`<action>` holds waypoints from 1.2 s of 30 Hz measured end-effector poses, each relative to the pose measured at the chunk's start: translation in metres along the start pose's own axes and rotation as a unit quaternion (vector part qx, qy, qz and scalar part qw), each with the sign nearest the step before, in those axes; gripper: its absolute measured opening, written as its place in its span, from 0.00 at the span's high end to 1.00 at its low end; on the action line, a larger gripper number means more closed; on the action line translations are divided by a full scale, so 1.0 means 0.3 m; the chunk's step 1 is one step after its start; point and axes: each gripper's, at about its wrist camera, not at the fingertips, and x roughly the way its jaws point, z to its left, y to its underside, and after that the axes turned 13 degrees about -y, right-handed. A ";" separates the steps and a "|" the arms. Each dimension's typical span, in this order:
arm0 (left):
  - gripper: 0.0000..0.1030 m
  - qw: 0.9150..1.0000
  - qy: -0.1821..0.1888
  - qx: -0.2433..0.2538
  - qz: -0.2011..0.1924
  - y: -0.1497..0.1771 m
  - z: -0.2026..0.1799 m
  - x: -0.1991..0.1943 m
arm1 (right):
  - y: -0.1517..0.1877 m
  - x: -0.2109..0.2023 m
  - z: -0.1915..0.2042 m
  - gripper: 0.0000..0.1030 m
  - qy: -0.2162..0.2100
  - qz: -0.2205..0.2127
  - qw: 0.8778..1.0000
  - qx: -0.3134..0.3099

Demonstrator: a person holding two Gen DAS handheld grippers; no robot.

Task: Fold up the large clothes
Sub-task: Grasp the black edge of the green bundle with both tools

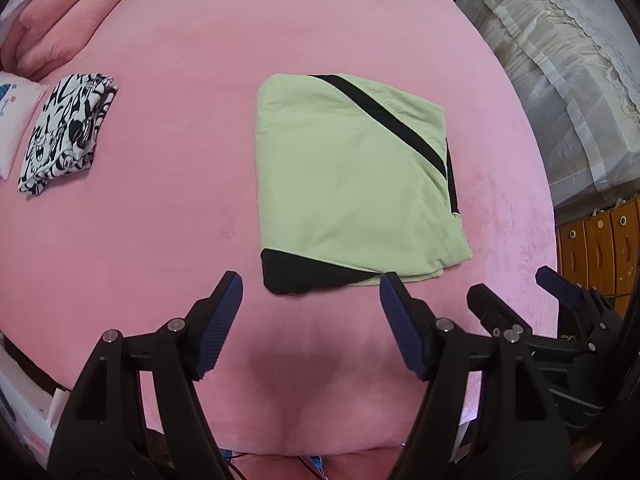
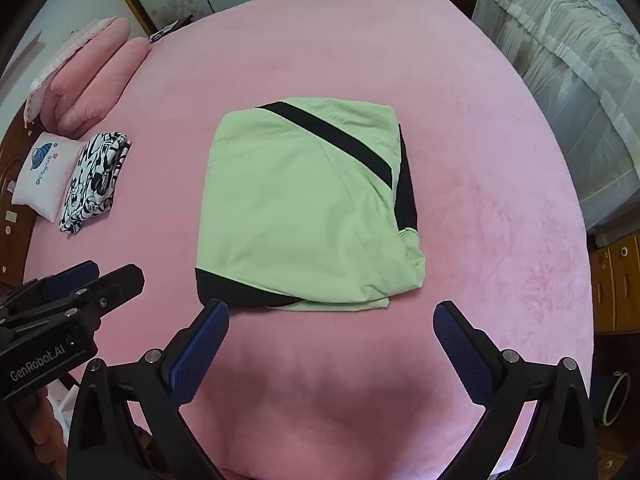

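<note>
A light green garment with black stripes (image 1: 352, 184) (image 2: 304, 208) lies folded into a neat rectangle on the pink bed cover (image 1: 168, 184) (image 2: 480, 220). My left gripper (image 1: 312, 284) hovers above the bed just short of the garment's near edge, open, with nothing between its fingers. My right gripper (image 2: 332, 310) hangs wide open over the same near edge, also empty. Each gripper shows in the other's view: the right gripper (image 1: 516, 284) at the right side, the left gripper (image 2: 108, 274) at the left side.
A folded black-and-white patterned garment (image 1: 68, 132) (image 2: 96, 180) lies at the left of the bed beside a small white cushion (image 2: 44, 176) and pink pillows (image 2: 88, 84). A covered piece of furniture (image 2: 560, 80) and wooden drawers (image 1: 600, 248) stand to the right.
</note>
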 end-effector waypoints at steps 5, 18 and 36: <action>0.25 1.000 0.002 -0.024 0.005 0.003 0.042 0.007 | 0.002 -0.011 -0.013 0.00 -0.008 0.006 1.000 0.002; 0.24 1.000 0.010 -0.015 0.013 -0.017 0.063 0.019 | -0.036 -0.049 -0.030 0.00 -0.053 0.000 0.997 0.055; 0.25 0.990 0.088 -0.040 0.104 -0.207 0.084 0.576 | -0.227 0.484 -0.626 0.01 -0.206 0.062 0.961 0.174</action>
